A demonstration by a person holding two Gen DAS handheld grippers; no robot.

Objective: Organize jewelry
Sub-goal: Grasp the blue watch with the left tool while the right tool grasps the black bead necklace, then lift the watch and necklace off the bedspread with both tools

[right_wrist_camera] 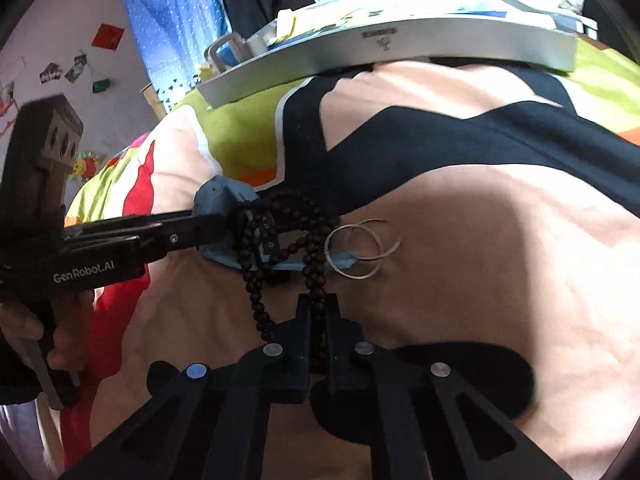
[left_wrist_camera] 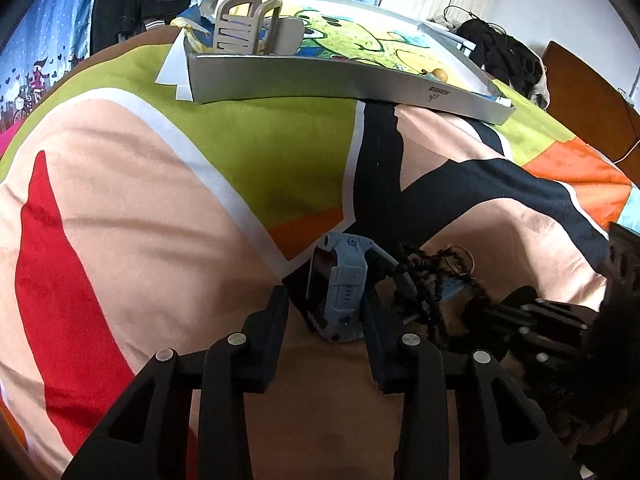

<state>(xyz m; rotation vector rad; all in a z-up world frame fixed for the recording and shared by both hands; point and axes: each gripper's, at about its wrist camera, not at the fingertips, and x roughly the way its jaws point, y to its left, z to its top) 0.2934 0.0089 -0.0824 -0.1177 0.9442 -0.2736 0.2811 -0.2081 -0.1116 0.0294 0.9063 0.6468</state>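
Left gripper: the jaws are being held partly closed around a blue watch, the pads pressed to its two sides. The watch is being gripped by its case, probably so that it can be lifted clear of the tangle beside it.

Right gripper: the jaws are being pressed almost together on a strand of the dark bead string. The string is being pinched near its lower loop; whether one strand or two is being caught cannot be told, the fingers hiding that part.

Dark bead string: it is being draped in loops over the watch strap and across the left gripper's finger, so the two pieces are being handled together, presumably to be pulled apart.

Thin wire hoops: two or three are lying just beside the beads, overlapping one another and touching the strap end, on the bedspread.

Grey tray: it is being kept well apart, farther up the bed, as the likely place for sorted pieces. A beige claw hair clip is standing in its far corner, and a small yellow bead-like piece is resting near its near wall.

Sorting is being judged as barely begun for this cluster.
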